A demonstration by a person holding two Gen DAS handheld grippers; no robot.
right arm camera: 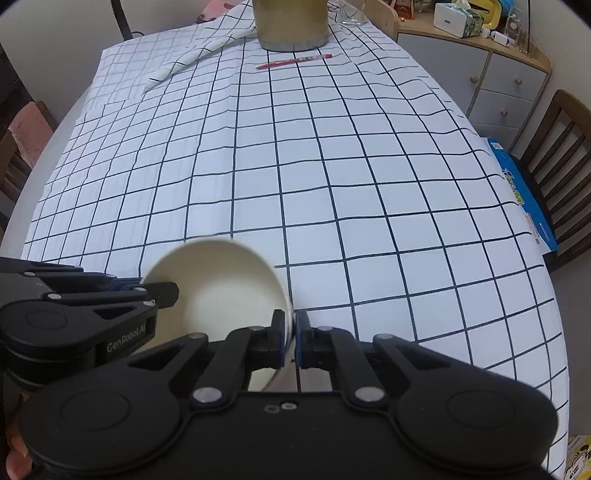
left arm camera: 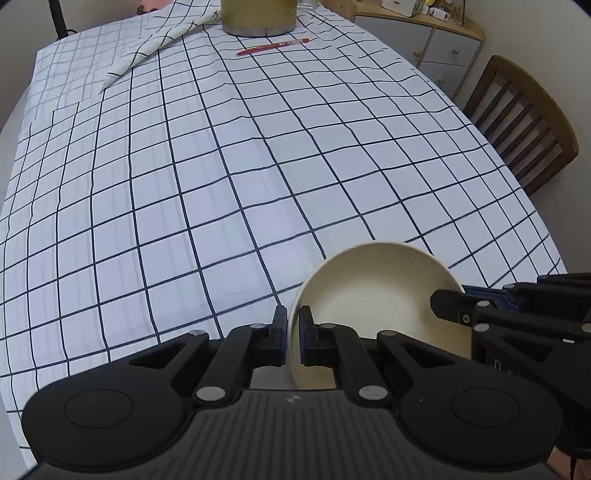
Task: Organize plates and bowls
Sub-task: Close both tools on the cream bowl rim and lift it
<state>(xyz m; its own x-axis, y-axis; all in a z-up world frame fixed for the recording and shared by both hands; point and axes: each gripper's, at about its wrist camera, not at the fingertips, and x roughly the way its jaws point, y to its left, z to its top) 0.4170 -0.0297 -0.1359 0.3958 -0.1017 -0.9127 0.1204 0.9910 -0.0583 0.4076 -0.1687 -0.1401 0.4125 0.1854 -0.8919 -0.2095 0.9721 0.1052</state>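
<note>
Cream round ceramic bowl (left arm camera: 373, 295) at near edge of table, tilted, gripped from both sides. Left gripper (left arm camera: 293, 332) pinches bowl's left rim, one pad inside, one outside. Right gripper (right arm camera: 294, 334) pinches opposite rim likewise. White tablecloth with dark grid (left arm camera: 221, 166) beneath. Red pen (left arm camera: 272, 46) lies far across table, just before large tan cylindrical pot (left arm camera: 258, 16). Wooden chair (left arm camera: 524, 122) at right.

Both views are taken from just behind gripper fingers, angled steeply down across the checked tablecloth (left arm camera: 221, 177) toward the far end. The cream bowl (left arm camera: 373, 295) is seen close, low right from the left wrist, low left from the right. The red pen (right arm camera: 294, 61) is shared by both.
</note>
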